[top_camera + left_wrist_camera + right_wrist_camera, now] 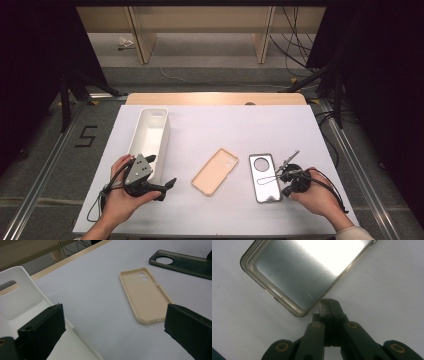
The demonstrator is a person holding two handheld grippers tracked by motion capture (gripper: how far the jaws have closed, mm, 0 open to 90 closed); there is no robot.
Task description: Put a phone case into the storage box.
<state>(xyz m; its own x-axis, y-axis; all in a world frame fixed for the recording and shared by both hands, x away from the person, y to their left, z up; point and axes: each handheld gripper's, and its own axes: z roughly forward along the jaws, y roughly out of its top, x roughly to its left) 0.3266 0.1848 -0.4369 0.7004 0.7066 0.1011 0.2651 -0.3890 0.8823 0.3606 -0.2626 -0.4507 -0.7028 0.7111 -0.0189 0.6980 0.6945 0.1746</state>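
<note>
The dark phone case [264,177] looks light, thin and flexible; its raised rim suits gripping. The right gripper [329,302] sits clenched, empty, beside it; the left gripper [112,327] is released.

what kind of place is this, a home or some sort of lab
Most likely a lab or recording studio, not a home: a white-covered table between black curtains, loose cables on the floor behind, and a person working handheld grippers beside two phone cases.

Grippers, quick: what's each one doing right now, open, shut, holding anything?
Left gripper: open, empty, beside the white bin.
Right gripper: shut, holding nothing, tips at the edge of the dark phone case.
</note>
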